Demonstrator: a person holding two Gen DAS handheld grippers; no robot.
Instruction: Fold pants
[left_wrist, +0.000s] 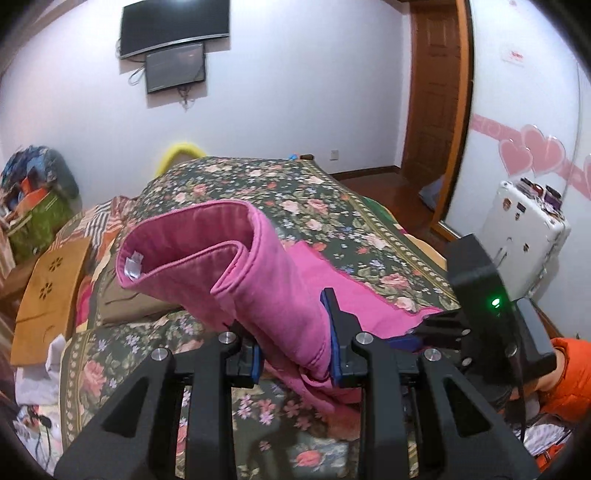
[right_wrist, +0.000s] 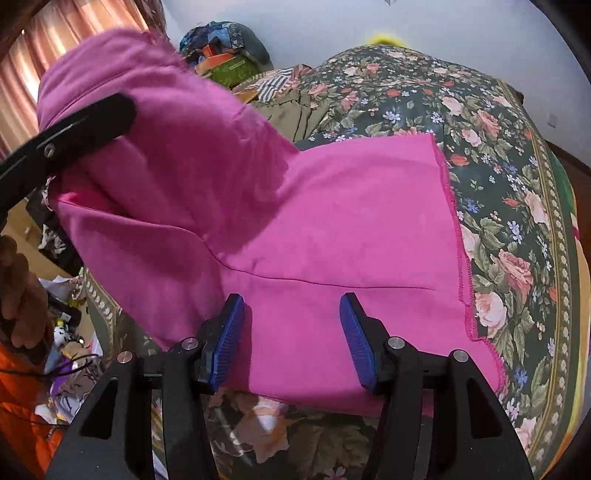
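Bright pink pants (right_wrist: 332, 221) lie partly flat on the floral bedspread (right_wrist: 498, 147), hem edge to the right. My left gripper (left_wrist: 293, 343) is shut on a bunched fold of the pants (left_wrist: 258, 280) and holds that end off the bed, its opening with a white label (left_wrist: 133, 266) facing me. In the right wrist view the left gripper (right_wrist: 74, 125) shows at the upper left against the raised cloth. My right gripper (right_wrist: 291, 332) stands open just over the flat part near its front edge, pads apart and gripping nothing. Its black body (left_wrist: 480, 291) appears at the right.
The bed (left_wrist: 295, 192) fills the middle, with a brown garment (left_wrist: 122, 295) and an orange-brown bag (left_wrist: 48, 291) at its left. Clutter (left_wrist: 33, 192) is piled at the far left. A white case (left_wrist: 524, 240) stands at the right by the wall. An orange sleeve (left_wrist: 565, 376) shows at lower right.
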